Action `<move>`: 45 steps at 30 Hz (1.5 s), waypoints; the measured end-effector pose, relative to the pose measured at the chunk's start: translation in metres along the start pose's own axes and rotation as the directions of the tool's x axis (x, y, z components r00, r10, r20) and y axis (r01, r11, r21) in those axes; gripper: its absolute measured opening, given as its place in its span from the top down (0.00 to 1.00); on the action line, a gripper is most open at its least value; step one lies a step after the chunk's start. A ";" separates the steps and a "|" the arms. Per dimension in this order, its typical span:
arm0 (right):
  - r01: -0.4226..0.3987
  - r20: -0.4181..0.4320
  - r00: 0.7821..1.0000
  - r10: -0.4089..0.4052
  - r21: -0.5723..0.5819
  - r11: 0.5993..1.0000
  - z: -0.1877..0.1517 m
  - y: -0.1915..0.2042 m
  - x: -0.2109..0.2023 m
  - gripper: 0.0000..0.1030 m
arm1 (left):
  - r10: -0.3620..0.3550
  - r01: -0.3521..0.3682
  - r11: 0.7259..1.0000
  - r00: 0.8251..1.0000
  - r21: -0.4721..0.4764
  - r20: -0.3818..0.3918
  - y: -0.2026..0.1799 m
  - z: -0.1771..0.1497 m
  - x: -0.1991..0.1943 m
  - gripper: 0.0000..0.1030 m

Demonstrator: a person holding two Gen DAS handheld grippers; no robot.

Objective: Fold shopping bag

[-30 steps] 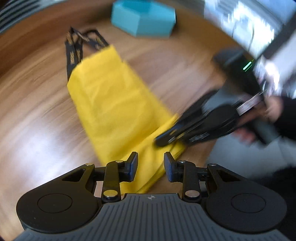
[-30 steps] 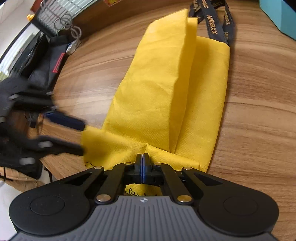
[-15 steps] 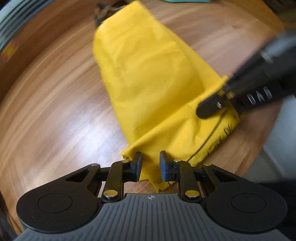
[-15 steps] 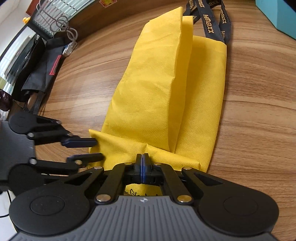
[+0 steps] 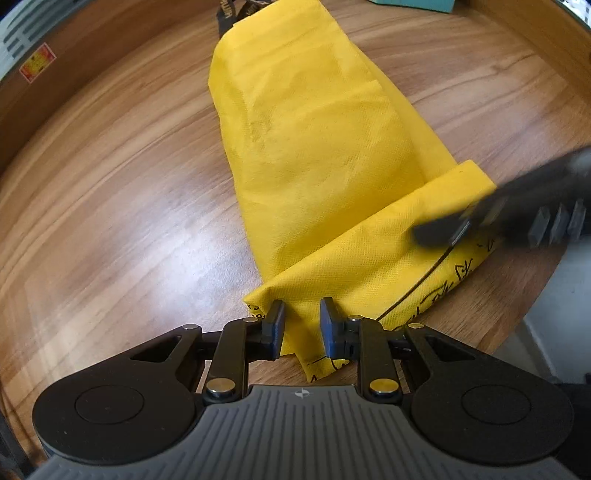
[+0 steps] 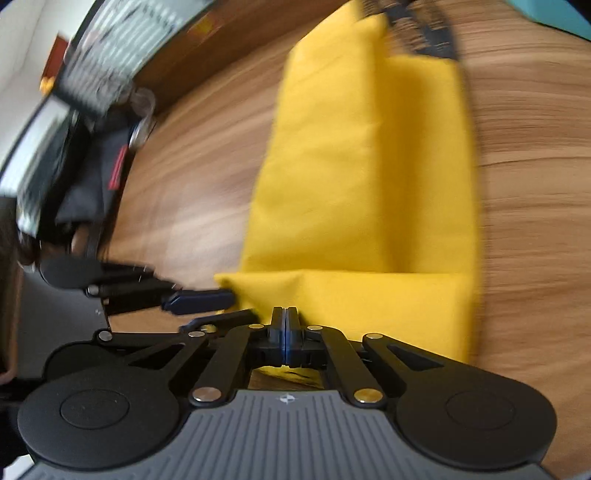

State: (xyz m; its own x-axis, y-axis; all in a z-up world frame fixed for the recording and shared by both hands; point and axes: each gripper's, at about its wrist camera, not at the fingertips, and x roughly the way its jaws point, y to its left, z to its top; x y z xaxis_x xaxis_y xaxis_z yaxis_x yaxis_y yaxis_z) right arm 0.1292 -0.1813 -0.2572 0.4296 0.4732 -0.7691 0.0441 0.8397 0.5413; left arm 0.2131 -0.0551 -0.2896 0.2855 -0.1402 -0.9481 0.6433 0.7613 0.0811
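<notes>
A yellow non-woven shopping bag (image 5: 314,147) lies flat on the wooden table (image 5: 110,184), folded lengthwise, with its black handles (image 5: 229,11) at the far end. Its near end is turned up over the bag as a narrow strip. My left gripper (image 5: 302,321) stands over the left corner of that strip; the jaws are apart, with fabric between them but not pinched. My right gripper (image 6: 284,321) is shut on the strip's edge, with yellow fabric showing at and under its pads. It appears blurred in the left wrist view (image 5: 443,232). The left gripper (image 6: 210,306) sits beside it in the right wrist view.
A teal box (image 5: 413,3) stands beyond the handles. The table's rounded edge (image 5: 535,295) runs close by the right end of the folded strip. Dark bags and a wire rack (image 6: 92,173) lie off the table's left side.
My left gripper has come down to the bag's near left corner, its jaws a little narrower. The right gripper stays shut on the strip; its view has rolled and blurred as it shifts.
</notes>
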 end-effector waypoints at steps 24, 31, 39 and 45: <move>0.184 0.071 0.980 -0.185 -0.677 0.713 -0.057 0.054 -0.003 0.94 | -0.058 0.093 0.980 0.979 0.178 -0.194 -0.003 0.044 0.026 0.80; 0.159 0.070 0.987 -0.145 -0.583 0.797 -0.061 0.037 0.000 0.94 | -0.134 0.148 0.981 0.985 0.129 -0.112 -0.002 0.070 0.018 0.78; 0.134 0.045 0.990 -0.131 -0.549 0.825 -0.065 0.040 -0.008 0.94 | -0.057 0.110 0.953 0.980 0.282 -0.191 -0.039 0.066 0.037 0.80; 0.148 0.053 0.988 -0.146 -0.606 0.781 -0.096 0.048 -0.022 0.95 | -0.021 0.060 0.957 0.990 0.285 -0.137 -0.069 0.026 0.026 0.81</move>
State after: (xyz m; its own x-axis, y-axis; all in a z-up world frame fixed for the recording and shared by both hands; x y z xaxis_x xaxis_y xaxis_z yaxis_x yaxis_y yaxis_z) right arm 0.0354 -0.1255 -0.2470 0.4655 0.3306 -0.8210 -0.4487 0.8877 0.1030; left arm 0.1948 -0.1278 -0.3115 0.1716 -0.0680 -0.9828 0.8349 0.5395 0.1084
